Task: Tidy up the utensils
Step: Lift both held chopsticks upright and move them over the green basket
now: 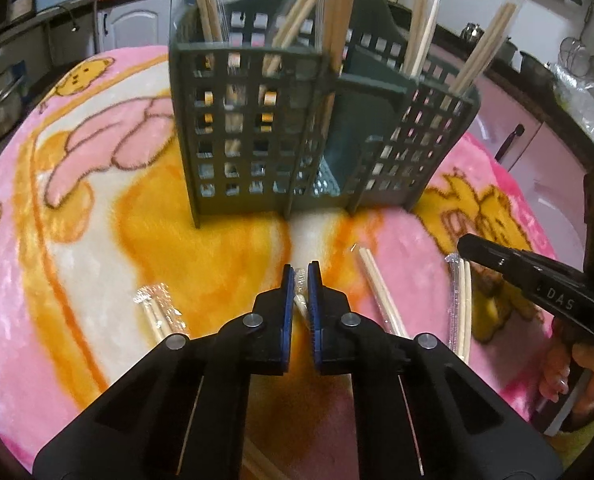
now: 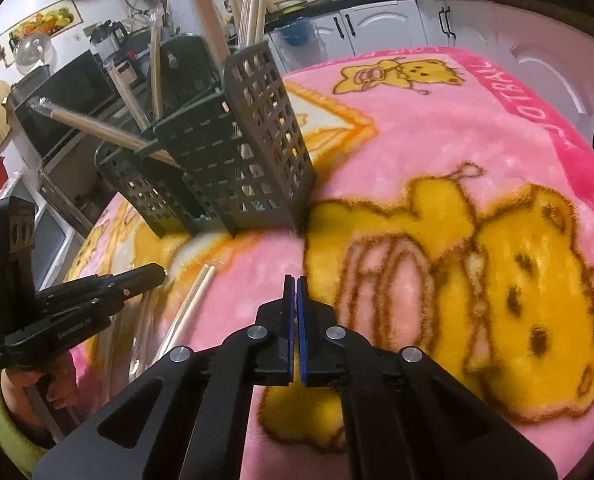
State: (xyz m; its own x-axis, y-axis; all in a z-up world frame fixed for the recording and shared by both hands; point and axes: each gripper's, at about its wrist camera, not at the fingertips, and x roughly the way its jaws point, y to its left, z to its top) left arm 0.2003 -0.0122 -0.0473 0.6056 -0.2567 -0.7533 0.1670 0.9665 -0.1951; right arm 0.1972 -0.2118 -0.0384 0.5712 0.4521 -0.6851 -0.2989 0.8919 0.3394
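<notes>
Left gripper (image 1: 301, 280): lowest in the left wrist frame, your jaws are clenched on a wrapped chopstick pair (image 1: 300, 294), gripping near its crimped end, the sticks running back under the tool.
Right gripper (image 2: 295, 292): bottom centre of the right wrist frame, jaws pressed together with nothing between them, hanging over the pink blanket (image 2: 417, 140).
Loose pairs: three more wrapped pairs lie on the blanket in the lower half of the left wrist frame, one at lower left (image 1: 159, 312), one right of centre (image 1: 381, 292), one further right (image 1: 459, 300) just beside your right gripper.
Caddy (image 1: 257, 120): dark slotted utensil holder at upper centre, upright, several wrapped pairs already standing in its compartments.
Handling: these look light and stiff, but the clear film is probably slick and may slide over the wood.
Hold: you would likely do best gripping across both sticks, behind the crimp, not on loose film.
Tabletop: covered by the blanket, so a soft, giving surface.
</notes>
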